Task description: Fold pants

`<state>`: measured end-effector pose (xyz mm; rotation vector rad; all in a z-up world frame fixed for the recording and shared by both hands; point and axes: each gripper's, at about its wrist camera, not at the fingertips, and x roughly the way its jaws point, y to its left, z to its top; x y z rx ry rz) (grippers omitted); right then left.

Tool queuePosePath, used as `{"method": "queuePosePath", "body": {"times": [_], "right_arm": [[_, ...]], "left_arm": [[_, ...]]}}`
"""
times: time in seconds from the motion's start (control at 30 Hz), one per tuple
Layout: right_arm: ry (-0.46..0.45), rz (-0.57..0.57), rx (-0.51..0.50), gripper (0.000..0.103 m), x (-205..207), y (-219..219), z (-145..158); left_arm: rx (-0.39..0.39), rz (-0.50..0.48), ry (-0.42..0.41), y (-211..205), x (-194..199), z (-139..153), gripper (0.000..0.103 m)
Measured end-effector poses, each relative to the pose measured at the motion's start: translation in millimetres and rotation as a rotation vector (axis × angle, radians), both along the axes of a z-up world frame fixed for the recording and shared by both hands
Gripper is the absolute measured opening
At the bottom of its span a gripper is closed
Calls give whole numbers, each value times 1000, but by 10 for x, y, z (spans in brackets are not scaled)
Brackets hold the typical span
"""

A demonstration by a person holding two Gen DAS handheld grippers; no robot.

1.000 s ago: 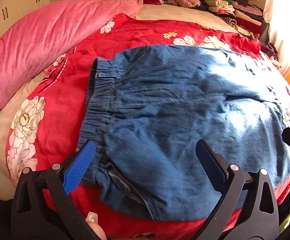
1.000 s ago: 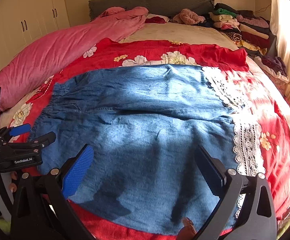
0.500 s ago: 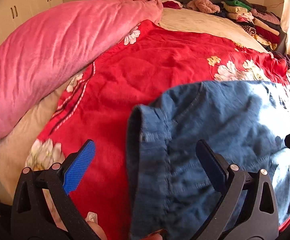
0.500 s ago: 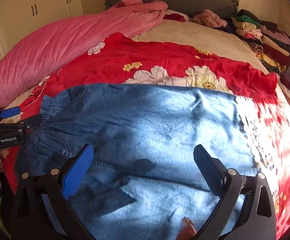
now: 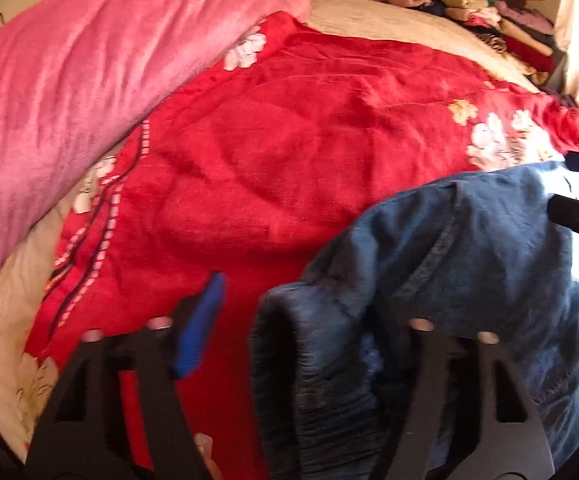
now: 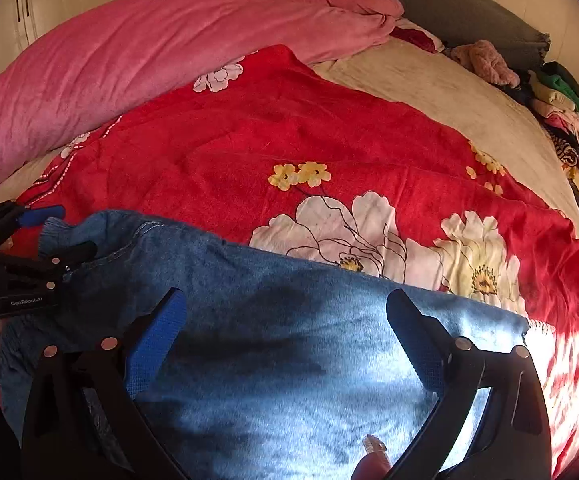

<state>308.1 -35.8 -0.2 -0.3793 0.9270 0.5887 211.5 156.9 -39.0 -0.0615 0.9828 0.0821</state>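
Left wrist footage is blurred, yet the denim pants (image 5: 449, 280) are seen bunched low and right on the red floral blanket (image 5: 289, 140), their gathered elastic waistband rising between the fingers of the left gripper (image 5: 301, 320). A gap is seen between its blue pad and the cloth, and the far finger is partly hidden by denim, so whether the waistband is clamped cannot be told. In the right wrist view the pants are spread flat across the near part of the blanket, and the right gripper (image 6: 285, 332) is held over them with its fingers wide apart and nothing between them.

The denim is judged soft and limp but fairly heavy: it will drape and sag from any single hold, and its matte weave should not slip from ribbed pads. The thick, puckered waistband is judged the firmest place to be gripped, with a second hold at the lace-trimmed hem (image 6: 537, 326) on the sunlit right. A plush pink duvet (image 6: 149, 48) is heaped along the left, and folded clothes (image 6: 565, 120) are stacked far right.
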Motion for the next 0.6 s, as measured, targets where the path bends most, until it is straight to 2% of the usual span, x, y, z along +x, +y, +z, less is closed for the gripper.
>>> {"method": "queuePosePath", "body": {"times": [0.03, 0.1, 0.27, 0.4, 0.43, 0.47, 0.5, 0.57, 0.6], "right_arm": [[2, 12, -12, 99, 45, 27, -33], [6, 47, -36, 99, 103, 86, -95], [-9, 149, -84, 99, 105, 255, -218], [-29, 189, -76, 97, 20, 348, -287], [-21, 201, -55, 87, -6, 356, -288], [3, 215, -17, 66, -25, 349, -278], [26, 221, 22, 56, -46, 327, -258], [35, 228, 66, 27, -111, 300, -205], [28, 230, 82, 21, -149, 295, -164]], "left_arm": [[-27, -22, -11, 3, -12, 8, 28], [6, -33, -47, -23, -78, 75, 24], [31, -69, -157, -79, -345, 354, 21], [53, -91, -187, -135, -449, 445, 20], [57, -94, -188, -148, -479, 446, 20], [56, -94, -186, -141, -478, 440, 20], [49, -94, -182, -120, -451, 430, 20], [39, -88, -181, -100, -485, 426, 19], [40, -86, -182, -91, -475, 431, 19]]}}
